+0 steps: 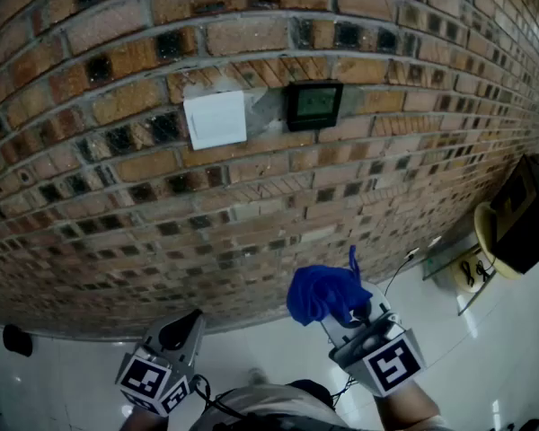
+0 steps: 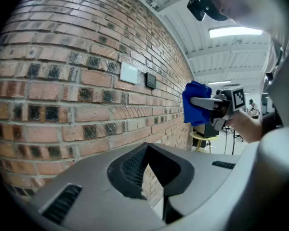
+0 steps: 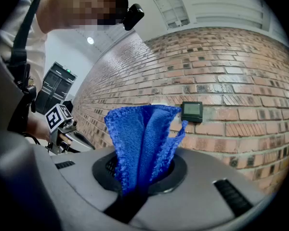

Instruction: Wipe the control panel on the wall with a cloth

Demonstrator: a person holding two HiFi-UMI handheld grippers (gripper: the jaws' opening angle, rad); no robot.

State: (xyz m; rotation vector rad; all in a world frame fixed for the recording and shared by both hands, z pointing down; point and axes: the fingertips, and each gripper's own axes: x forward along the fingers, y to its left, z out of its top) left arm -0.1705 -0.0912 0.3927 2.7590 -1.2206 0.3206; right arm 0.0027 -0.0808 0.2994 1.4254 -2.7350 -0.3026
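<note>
The blue cloth is bunched and pinched at its lower end between the jaws of the right gripper, which are closed tight on it; the rest of the cloth stands up out of the jaws in loose folds, with one thin corner sticking up. In the right gripper view the cloth rises straight from the jaw slit and fills the middle of the picture. The control panel, a small dark box with a greenish screen, is mounted on the brick wall, well above the cloth in the head view and clear of it; from the right gripper it shows just to the right of the cloth's top edge, on the wall beyond. Just left of the panel a blank white plate sits on the same course of bricks. The left gripper is held low near the foot of the wall, its jaws only narrowly apart with nothing between them, only brick showing through the gap. At the far right a dark box rests on a round yellow stool on the pale floor.
</note>
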